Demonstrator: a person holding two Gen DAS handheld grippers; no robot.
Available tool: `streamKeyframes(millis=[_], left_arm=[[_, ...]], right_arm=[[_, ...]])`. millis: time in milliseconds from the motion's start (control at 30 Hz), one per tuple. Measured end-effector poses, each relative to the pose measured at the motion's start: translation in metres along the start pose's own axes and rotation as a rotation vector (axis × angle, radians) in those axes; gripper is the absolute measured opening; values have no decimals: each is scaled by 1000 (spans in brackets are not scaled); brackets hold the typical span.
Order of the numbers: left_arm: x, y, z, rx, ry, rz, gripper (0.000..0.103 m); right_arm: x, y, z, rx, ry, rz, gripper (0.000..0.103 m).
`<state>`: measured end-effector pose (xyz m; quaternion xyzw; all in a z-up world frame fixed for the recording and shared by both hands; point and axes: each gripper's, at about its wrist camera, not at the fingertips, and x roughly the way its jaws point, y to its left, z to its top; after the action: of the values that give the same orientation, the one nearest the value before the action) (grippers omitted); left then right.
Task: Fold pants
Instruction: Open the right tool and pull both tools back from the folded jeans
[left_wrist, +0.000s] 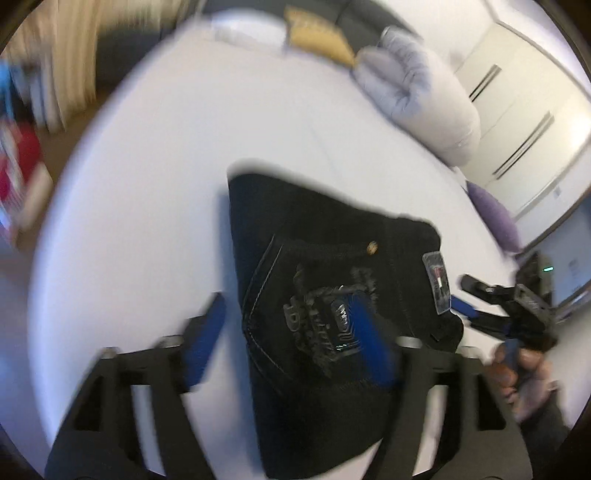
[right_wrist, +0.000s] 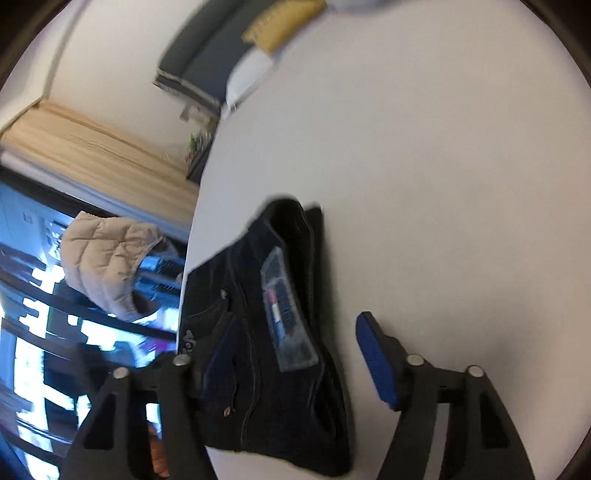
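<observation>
Dark navy pants (left_wrist: 332, 258) lie folded into a compact stack on a white bed (left_wrist: 166, 184). A clear label shows on the waistband (left_wrist: 437, 284). My left gripper (left_wrist: 291, 336) is open just above the stack; its blue right pad (left_wrist: 373, 339) is over the back pocket, its left pad (left_wrist: 205, 339) over bare sheet. My right gripper (left_wrist: 476, 306) shows at the stack's right edge, held by a hand. In the right wrist view the pants (right_wrist: 273, 332) lie between the open fingers of the right gripper (right_wrist: 295, 354), near the bed's edge.
Pillows (left_wrist: 417, 88) and a yellow cushion (left_wrist: 321, 40) lie at the head of the bed. A purple cushion (left_wrist: 495, 218) sits at the right edge. A beige quilted jacket (right_wrist: 107, 262) hangs beyond the bed's edge. Cupboard doors (left_wrist: 517, 122) stand behind.
</observation>
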<state>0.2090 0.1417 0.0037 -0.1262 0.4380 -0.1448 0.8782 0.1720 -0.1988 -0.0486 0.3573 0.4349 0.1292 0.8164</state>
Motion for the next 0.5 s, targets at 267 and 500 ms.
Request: streamKeyframes(millis=[267,500], left_arm=[[-177,-126,-46,292,-572,350,103],[-291,-177,-88,316,-807,482,103]], right_arm=[[-127,105,-41,-363,-433,-200,97],[-240,172,-70,-505,-839,-247,103]])
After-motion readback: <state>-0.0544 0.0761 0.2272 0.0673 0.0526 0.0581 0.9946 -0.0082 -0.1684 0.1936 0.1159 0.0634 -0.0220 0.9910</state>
